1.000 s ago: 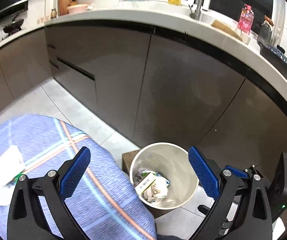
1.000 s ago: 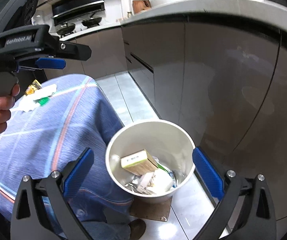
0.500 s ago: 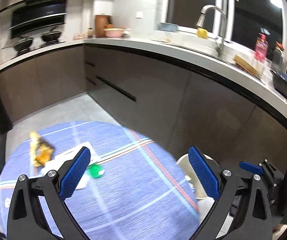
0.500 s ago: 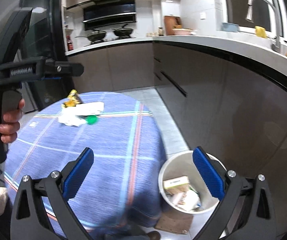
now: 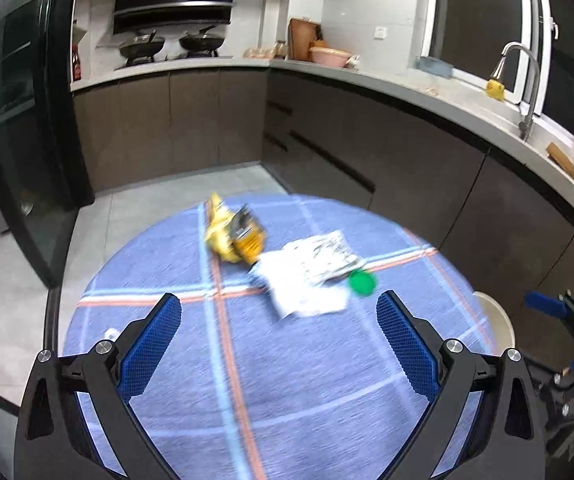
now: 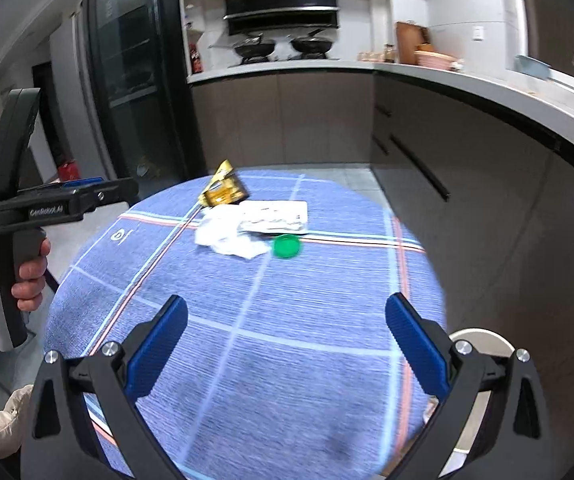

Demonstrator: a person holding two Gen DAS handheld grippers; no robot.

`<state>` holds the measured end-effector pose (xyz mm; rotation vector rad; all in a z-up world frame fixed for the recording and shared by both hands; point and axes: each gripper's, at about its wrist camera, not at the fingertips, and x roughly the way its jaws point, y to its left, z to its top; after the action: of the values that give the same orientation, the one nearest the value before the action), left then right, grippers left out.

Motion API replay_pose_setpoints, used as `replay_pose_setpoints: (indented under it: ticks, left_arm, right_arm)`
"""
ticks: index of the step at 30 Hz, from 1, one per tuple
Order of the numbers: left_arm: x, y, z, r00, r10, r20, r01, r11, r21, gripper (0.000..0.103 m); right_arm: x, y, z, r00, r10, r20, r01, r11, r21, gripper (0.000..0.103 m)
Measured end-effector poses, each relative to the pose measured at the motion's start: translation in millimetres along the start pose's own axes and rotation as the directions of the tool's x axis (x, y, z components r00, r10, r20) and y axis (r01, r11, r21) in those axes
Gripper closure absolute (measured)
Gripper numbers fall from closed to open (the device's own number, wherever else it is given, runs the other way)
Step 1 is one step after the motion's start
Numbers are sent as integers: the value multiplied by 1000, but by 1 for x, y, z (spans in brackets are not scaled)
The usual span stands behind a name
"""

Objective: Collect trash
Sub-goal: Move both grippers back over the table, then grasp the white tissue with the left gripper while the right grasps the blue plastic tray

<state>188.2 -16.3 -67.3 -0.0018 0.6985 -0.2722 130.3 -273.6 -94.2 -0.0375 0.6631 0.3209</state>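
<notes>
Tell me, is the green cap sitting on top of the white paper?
No, the green cap lies directly on the tablecloth, just beside the edge of the white paper.

Left tongs and right tongs spread wide, empty.

A home kitchen is showing here: two black pans are sitting under a black hood, and a curved silver tap is standing by the window.
</notes>
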Motion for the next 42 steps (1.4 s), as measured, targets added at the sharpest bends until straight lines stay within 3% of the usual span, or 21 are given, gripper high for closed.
replay_pose_setpoints:
  ticks: [5,10,14,16,21,24,31,35,37,39,42]
  left_arm:
    - [4,23,-18,999,-4,-37,4,1000,-3,8]
    - [13,33,-29,995,-57,-77,56,998,-18,8]
    - [24,34,-29,989,-111,-100,109,994,-29,11]
    - [32,31,-28,985,-133,-109,132,991,-23,23]
    - [60,27,-21,972,-184,-146,178,983,-49,35]
    - [83,24,-16,966,-197,-168,188,980,-71,47]
    - [129,23,-12,941,-244,-234,209,964,-165,58]
    - [146,20,-8,937,-244,-249,203,963,-179,66]
    - [152,18,-8,934,-247,-257,205,962,-182,89]
    - [156,18,-8,929,-257,-267,211,959,-188,101]
    - [151,23,-11,932,-258,-256,213,958,-191,102]
  right_arm:
    - [31,22,7,998,47,-48,-48,999,-13,6]
    - [66,38,15,991,70,-110,-75,996,-45,27]
    - [90,32,31,990,52,-130,-61,996,-63,29]
    - [102,26,38,990,49,-134,-59,996,-70,29]
    - [133,21,49,989,4,-151,-27,987,-156,31]
    - [153,25,50,986,-20,-163,-17,974,-225,41]
    - [183,26,47,983,-40,-180,-16,954,-301,53]
    - [193,26,48,983,-53,-176,-9,943,-333,53]
    - [197,27,49,984,-58,-171,-6,937,-350,53]
    - [202,29,50,984,-61,-170,-6,930,-368,53]
    - [209,35,49,984,-75,-163,3,913,-407,53]
